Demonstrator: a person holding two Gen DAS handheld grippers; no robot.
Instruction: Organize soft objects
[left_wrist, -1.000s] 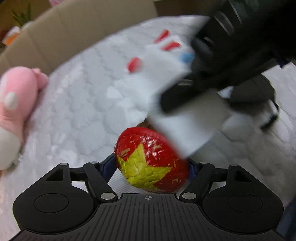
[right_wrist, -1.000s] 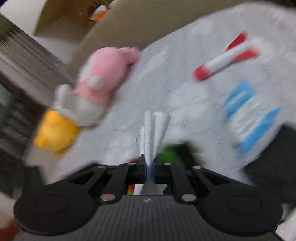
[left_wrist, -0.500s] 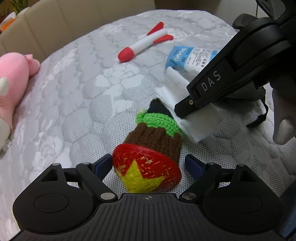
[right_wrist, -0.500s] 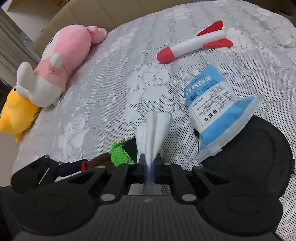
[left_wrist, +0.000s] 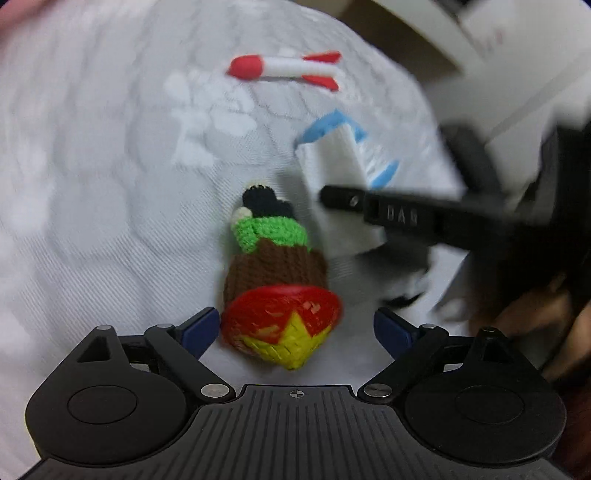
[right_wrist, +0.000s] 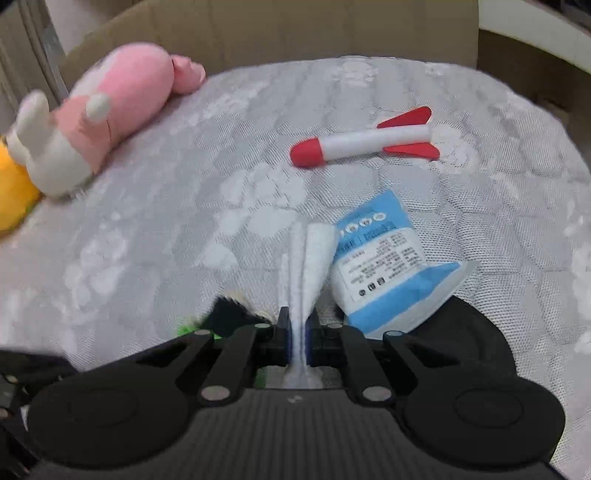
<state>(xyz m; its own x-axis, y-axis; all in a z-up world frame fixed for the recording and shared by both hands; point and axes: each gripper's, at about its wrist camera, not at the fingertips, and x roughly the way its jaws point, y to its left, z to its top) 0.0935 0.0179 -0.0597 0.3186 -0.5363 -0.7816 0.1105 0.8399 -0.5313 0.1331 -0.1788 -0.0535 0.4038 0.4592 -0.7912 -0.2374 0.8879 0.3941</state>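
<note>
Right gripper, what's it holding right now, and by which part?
The right gripper is shut on a folded white cloth, pinched at its near end. The left gripper is open, holding nothing; the crocheted toy lies between its fingers.

A folded white cloth (right_wrist: 308, 266) is clamped between the right gripper (right_wrist: 298, 341) fingers. A blue packet (right_wrist: 384, 266) is seen just beside it.

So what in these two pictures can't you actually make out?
- Knitted doll: in the right wrist view mostly hidden behind the right claw; only green and black bits show.
- Yellow plush: cut off by the left edge.
- Blue packet: print too small to read; in the left wrist view the white cloth covers most of it.
- Pink plush: motion-blurred, details unclear.
- Left wrist view's right side: blurred.
</note>
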